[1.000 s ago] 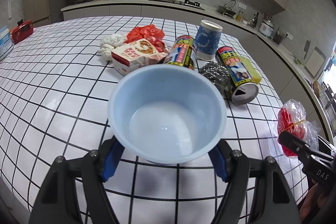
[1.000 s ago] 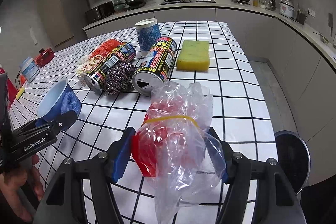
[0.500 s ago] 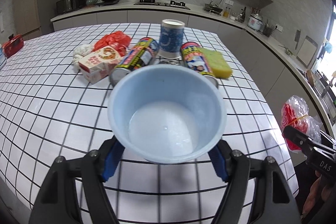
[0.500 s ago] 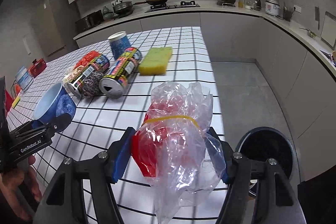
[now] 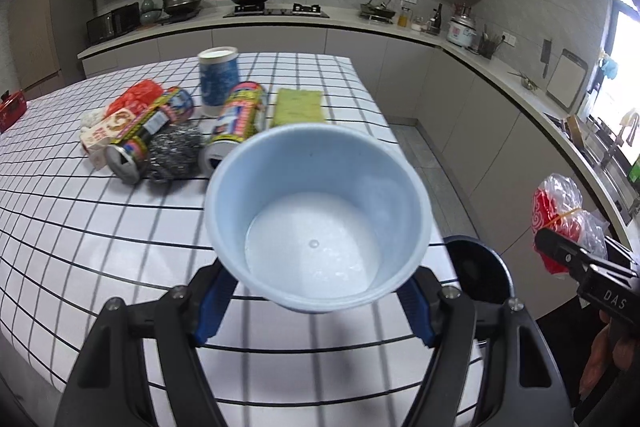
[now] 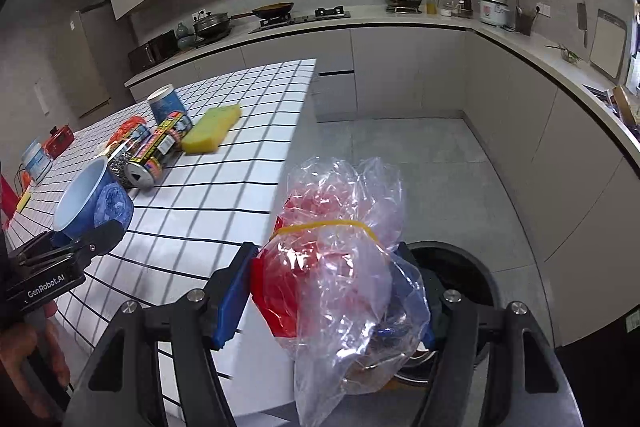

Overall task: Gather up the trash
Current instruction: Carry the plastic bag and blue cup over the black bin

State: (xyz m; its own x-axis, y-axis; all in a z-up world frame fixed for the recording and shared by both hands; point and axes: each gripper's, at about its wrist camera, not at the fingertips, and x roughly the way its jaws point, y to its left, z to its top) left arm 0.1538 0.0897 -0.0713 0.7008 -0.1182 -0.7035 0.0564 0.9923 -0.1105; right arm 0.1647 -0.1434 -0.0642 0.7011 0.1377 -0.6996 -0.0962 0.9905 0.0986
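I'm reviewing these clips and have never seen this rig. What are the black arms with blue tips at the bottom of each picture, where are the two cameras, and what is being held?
No robot here: a person holds a two-finger tool in each hand, with a fisheye camera on each tool looking along its fingers. One picture is from the left tool, the other from the right.

The left gripper is clamped on an empty light-blue cup. The right gripper is clamped on a clear plastic bag with red contents and a yellow rubber band.

On the checked table lie two cans, a steel scourer, a yellow-green sponge, an upright blue cup, a small carton and red wrapping. A dark round bin stands on the floor beside the table.
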